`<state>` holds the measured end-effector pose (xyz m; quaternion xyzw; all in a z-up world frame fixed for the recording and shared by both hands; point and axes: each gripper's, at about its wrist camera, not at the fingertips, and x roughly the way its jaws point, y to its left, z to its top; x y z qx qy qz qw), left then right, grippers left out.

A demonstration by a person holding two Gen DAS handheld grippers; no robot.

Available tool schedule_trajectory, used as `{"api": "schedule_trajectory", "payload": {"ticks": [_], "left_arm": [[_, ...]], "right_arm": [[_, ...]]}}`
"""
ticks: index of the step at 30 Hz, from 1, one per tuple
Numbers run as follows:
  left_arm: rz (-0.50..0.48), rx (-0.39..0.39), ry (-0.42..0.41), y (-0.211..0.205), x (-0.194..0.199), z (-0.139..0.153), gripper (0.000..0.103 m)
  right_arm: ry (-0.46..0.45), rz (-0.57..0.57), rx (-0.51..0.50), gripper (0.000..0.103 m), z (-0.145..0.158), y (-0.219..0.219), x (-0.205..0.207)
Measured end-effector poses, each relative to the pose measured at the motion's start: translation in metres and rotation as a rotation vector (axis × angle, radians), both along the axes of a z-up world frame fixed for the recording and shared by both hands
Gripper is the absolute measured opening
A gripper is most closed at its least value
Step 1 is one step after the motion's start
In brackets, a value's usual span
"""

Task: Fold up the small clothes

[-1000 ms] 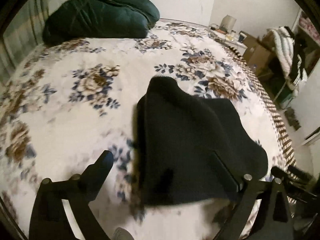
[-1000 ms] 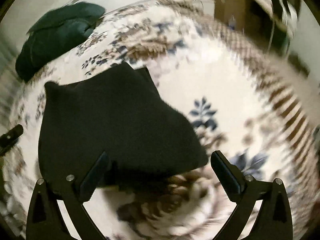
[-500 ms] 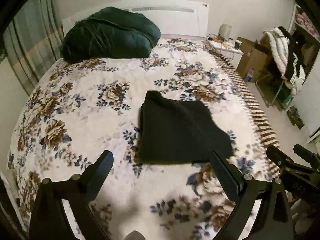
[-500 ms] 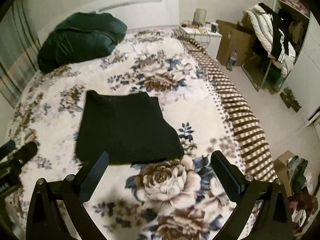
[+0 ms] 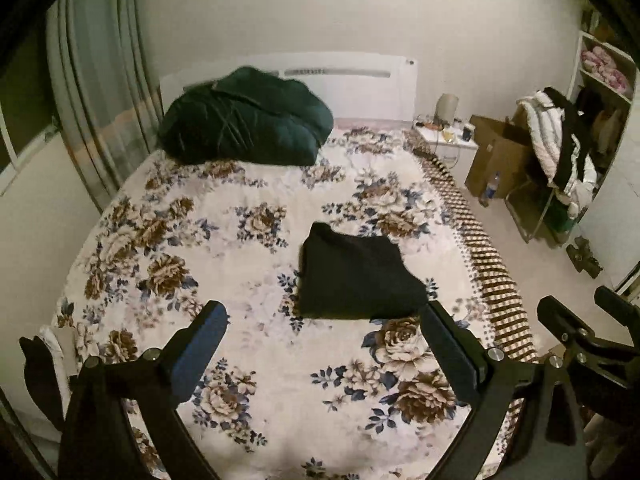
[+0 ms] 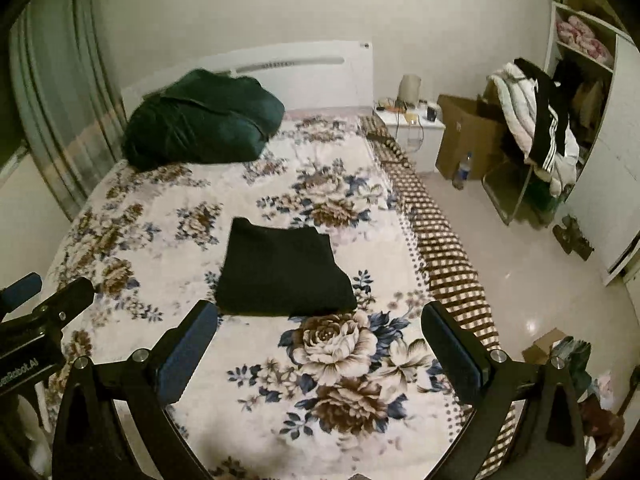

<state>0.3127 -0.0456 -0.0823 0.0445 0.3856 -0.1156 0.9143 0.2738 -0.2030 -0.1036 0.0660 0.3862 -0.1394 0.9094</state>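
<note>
A black garment lies folded into a flat, roughly square packet on the floral bedspread, right of the bed's middle; it also shows in the right wrist view. My left gripper is open and empty, held well above and short of the garment. My right gripper is open and empty, also raised and back from the garment. The right gripper shows at the right edge of the left wrist view. The left gripper shows at the left edge of the right wrist view.
A dark green duvet is heaped by the white headboard. A nightstand, cardboard box and clothes rack stand right of the bed. The bed's striped edge drops to the floor. A curtain hangs left.
Both grippers have pulled up and back from the garment, which now looks smaller and lies alone on the bed. Both stayed open.
</note>
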Motion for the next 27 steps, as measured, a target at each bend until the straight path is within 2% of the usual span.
{"api": "schedule_trajectory", "payload": {"ticks": [7, 12, 18, 27], "left_arm": [[0.001, -0.006, -0.037, 0.005, -0.049, 0.035, 0.099], [0.008, -0.011, -0.043, 0.005, -0.069, 0.044, 0.099], [0.018, -0.010, -0.045, 0.007, -0.079, 0.046, 0.099], [0.019, 0.005, -0.056, 0.009, -0.087, 0.049, 0.102]], "right_arm": [[-0.063, 0.019, -0.015, 0.103, 0.066, 0.022, -0.062], [-0.078, 0.023, -0.016, 0.103, 0.093, 0.025, -0.099], [-0.079, 0.023, -0.008, 0.103, 0.106, 0.017, -0.121], [-0.072, 0.026, -0.023, 0.103, 0.109, 0.010, -0.130]]}}
